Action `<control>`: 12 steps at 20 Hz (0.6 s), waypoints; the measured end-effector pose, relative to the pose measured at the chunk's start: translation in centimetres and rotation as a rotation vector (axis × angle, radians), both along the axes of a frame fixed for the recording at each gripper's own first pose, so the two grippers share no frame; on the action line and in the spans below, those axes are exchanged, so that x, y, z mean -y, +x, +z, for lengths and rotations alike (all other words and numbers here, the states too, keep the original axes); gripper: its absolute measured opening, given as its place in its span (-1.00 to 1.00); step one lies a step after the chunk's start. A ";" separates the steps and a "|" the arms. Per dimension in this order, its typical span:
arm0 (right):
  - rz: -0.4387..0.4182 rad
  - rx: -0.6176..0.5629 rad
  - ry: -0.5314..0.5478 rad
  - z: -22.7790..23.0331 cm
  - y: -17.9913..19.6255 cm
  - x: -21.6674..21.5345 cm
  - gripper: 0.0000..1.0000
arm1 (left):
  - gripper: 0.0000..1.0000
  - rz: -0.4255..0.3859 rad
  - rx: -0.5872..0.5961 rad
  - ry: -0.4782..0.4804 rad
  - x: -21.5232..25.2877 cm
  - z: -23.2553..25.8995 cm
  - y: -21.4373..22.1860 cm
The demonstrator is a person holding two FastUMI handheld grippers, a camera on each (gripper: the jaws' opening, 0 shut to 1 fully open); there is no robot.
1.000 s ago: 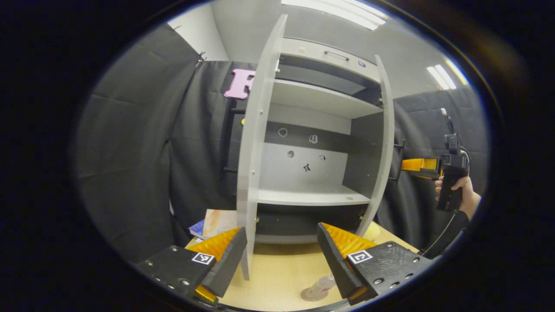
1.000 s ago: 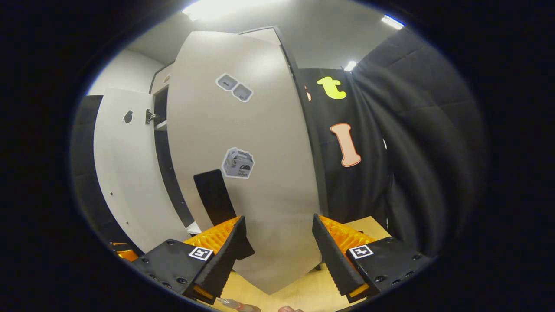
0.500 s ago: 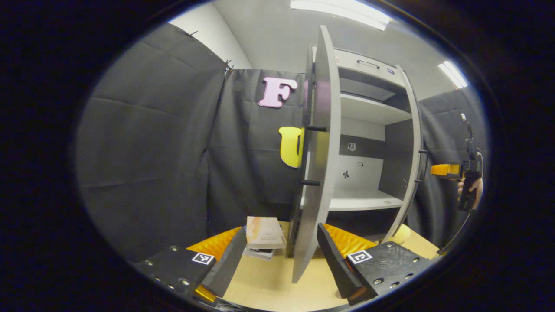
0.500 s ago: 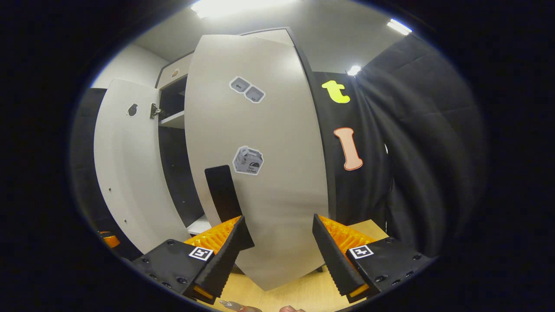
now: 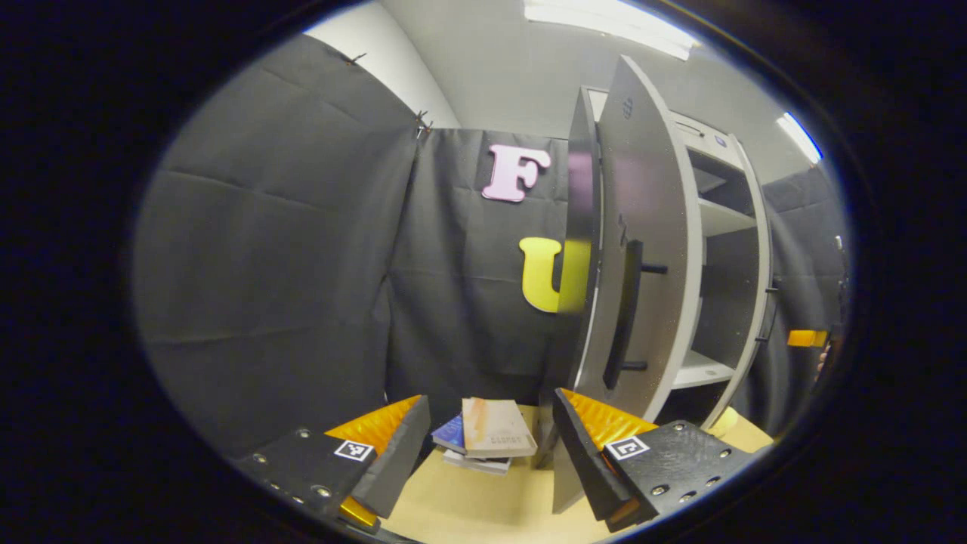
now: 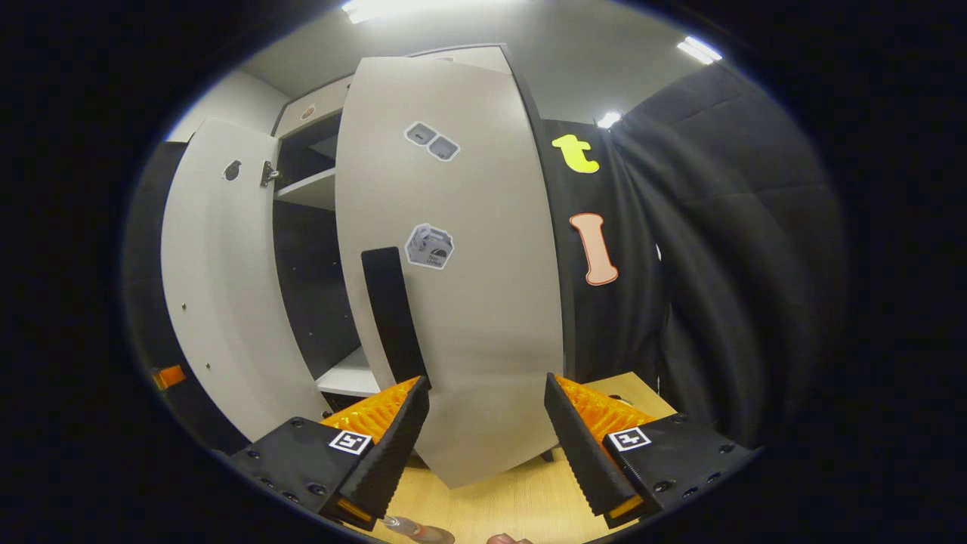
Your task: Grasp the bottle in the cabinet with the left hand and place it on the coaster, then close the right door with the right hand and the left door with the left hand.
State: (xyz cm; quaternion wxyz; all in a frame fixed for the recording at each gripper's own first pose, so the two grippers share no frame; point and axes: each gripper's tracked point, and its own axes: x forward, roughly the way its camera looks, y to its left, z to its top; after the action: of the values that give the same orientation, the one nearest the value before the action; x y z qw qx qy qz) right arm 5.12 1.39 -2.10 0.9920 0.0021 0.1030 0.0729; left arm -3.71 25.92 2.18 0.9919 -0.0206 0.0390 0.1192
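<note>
The right gripper (image 6: pixel 483 412) is facing the outer face of the right door (image 6: pixel 468 302), its fingers spread wide and grasping nothing. The door's lower edge is hanging between the two fingers, and its dark vertical handle (image 6: pixel 393 317) is rising just above the left finger. This door is standing part open, so the step in hand looks like the push that shuts it. To do it well, the pressing should probably land on the flat panel near the handle side, far from the hinge, with a steady sweep until the panel meets the cabinet (image 6: pixel 317 189), and the fingers should be staying off the handle so nothing snags.

The left gripper (image 5: pixel 487 423) is waiting with its fingers released and empty as well. The left door (image 5: pixel 642 249) is standing open above and beyond its right finger, its long black handle (image 5: pixel 623 317) facing this way, and a stack of books (image 5: pixel 487 434) is lying between the fingertips, farther off on the table (image 5: pixel 483 506).

The bottle (image 6: pixel 412 527) is showing as a clear shape low beneath the right gripper's left finger, out of the cabinet; I cannot tell whether a coaster lies under it.

Counted: two doors, two door handles, one cabinet, one bottle, one stack of books, two grippers.
</note>
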 end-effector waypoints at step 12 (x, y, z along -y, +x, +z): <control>-0.027 -0.050 -0.006 -4.6 -4.0 -0.1 0.95 | 0.89 -0.225 0.099 0.066 3.5 5.9 8.6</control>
State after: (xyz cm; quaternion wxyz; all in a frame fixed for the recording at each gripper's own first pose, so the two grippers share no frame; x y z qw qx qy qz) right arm 1.07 1.47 -6.66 0.9900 0.0021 0.1280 0.0592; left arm 4.85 22.42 8.07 0.9998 0.0107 -0.0117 0.0074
